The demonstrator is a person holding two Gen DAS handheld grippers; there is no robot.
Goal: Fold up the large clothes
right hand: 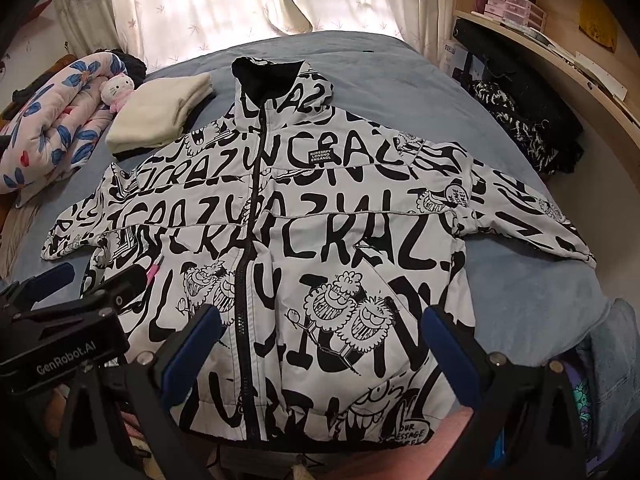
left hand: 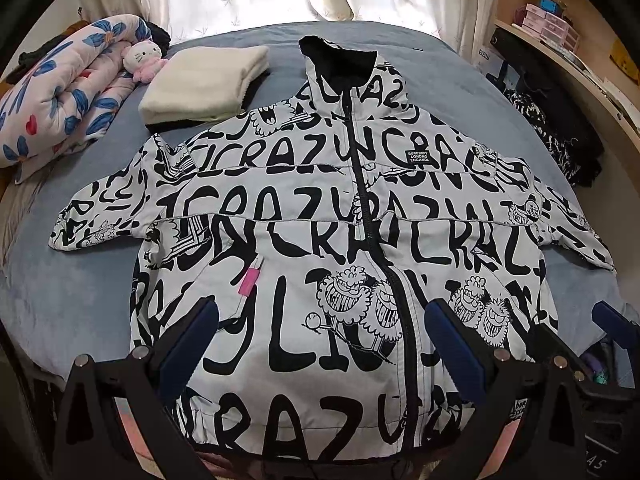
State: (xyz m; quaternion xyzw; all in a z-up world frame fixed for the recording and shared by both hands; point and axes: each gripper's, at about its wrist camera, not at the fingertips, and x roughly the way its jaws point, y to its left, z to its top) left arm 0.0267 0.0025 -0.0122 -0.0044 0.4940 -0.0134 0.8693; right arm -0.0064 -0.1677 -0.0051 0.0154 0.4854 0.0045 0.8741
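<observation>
On blue bed (left hand: 100,312), puffy quilted graffiti-print jacket (left hand: 320,216), zipped, spread flat

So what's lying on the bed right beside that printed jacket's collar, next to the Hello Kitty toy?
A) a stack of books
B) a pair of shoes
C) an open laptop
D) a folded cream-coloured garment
D: a folded cream garment lies on the blue bed just left of the jacket collar, with the Hello Kitty plush beside it.
</observation>
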